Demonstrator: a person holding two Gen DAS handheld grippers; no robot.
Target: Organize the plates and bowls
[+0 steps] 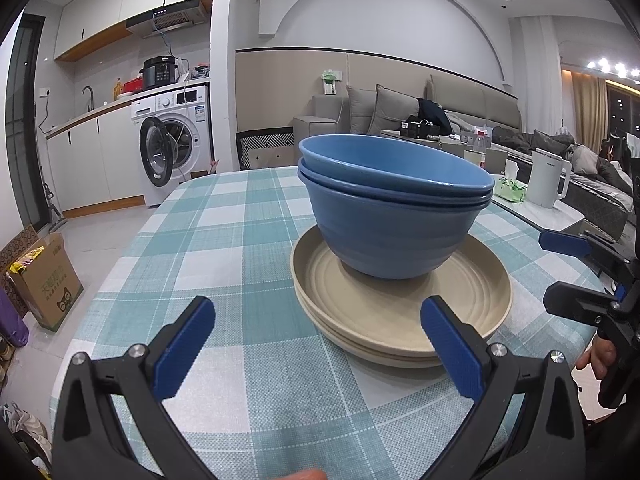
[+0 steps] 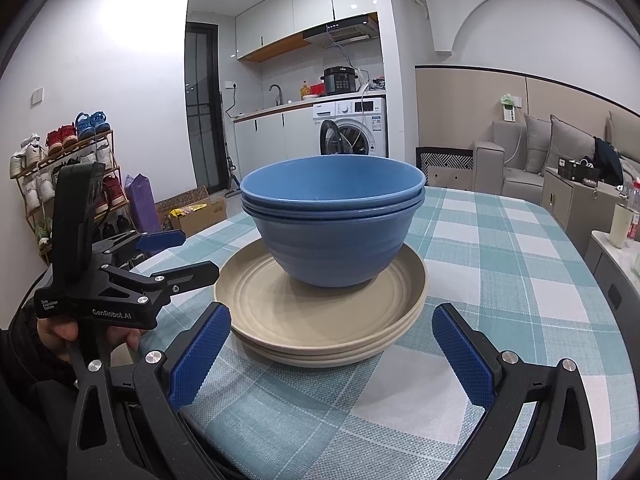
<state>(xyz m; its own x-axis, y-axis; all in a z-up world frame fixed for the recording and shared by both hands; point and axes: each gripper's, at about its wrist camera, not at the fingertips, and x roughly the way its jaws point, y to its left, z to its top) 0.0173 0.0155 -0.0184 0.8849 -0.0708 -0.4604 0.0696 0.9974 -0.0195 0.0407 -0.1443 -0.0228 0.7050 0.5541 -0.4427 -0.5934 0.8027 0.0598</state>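
Note:
Three nested blue bowls (image 1: 394, 216) (image 2: 332, 228) stand on a stack of beige plates (image 1: 400, 320) (image 2: 320, 320) in the middle of the checked table. My left gripper (image 1: 320, 344) is open just in front of the plates, its right pad close to their near rim, nothing between the fingers. In the right wrist view it shows as the left gripper (image 2: 192, 254) at the left, held by a hand. My right gripper (image 2: 332, 352) is open too, straddling the plates' near rim without touching. In the left wrist view the right gripper (image 1: 552, 268) sits at the far right.
The table (image 1: 224, 240) carries a teal and white checked cloth. Beyond its far right edge stand a white kettle (image 1: 548, 180) and a side table. A cardboard box (image 1: 44, 280) sits on the floor at left, a shoe rack (image 2: 68, 168) by the wall.

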